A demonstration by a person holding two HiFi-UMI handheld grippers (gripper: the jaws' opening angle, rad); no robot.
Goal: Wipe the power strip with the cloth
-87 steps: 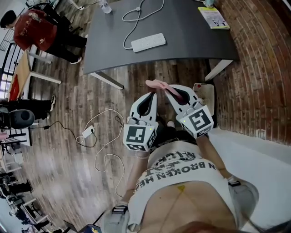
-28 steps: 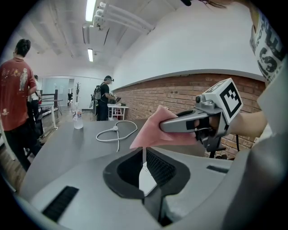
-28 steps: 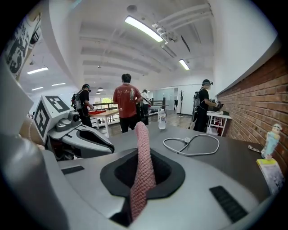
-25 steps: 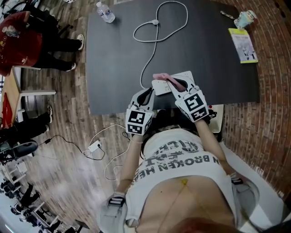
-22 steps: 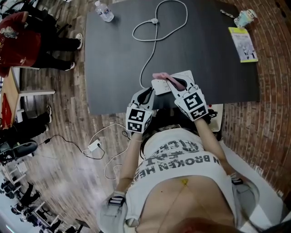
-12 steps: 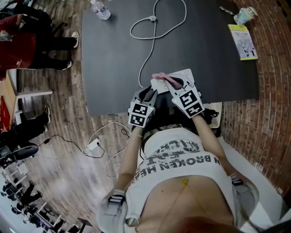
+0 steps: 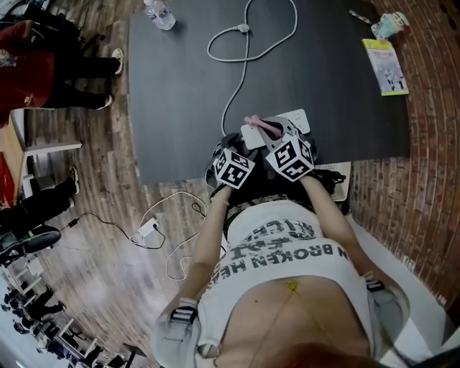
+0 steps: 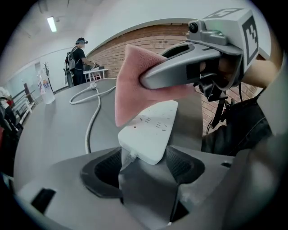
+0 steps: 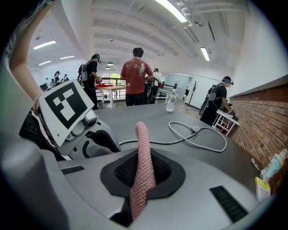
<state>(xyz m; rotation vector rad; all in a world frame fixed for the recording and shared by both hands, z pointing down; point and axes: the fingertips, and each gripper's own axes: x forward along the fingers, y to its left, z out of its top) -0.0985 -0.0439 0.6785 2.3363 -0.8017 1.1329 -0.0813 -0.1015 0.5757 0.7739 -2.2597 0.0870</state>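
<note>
The white power strip (image 7: 277,123) lies near the front edge of the dark table (image 7: 180,93), its cord running away in a loop. My left gripper (image 7: 233,146) has just been opening. Its jaws now stand wide on either side of the strip's near end (image 8: 150,130), and I cannot see the pads pressing on it. My right gripper (image 7: 269,131) is shut on the pink cloth (image 9: 143,148), which stands up from between its jaws. In the left gripper view the cloth (image 8: 132,78) hangs just over the strip's top.
The cord's loop (image 7: 251,32) lies across the far table. A water bottle (image 7: 159,13) stands at the back left, a yellow booklet (image 7: 388,65) and a small cup (image 7: 388,25) at the back right. A brick wall runs along the right. People stand off to the left.
Both grippers have come down toward the strip. The left jaws went from shut to wide open around the strip's near end. The cloth sank over the strip.
</note>
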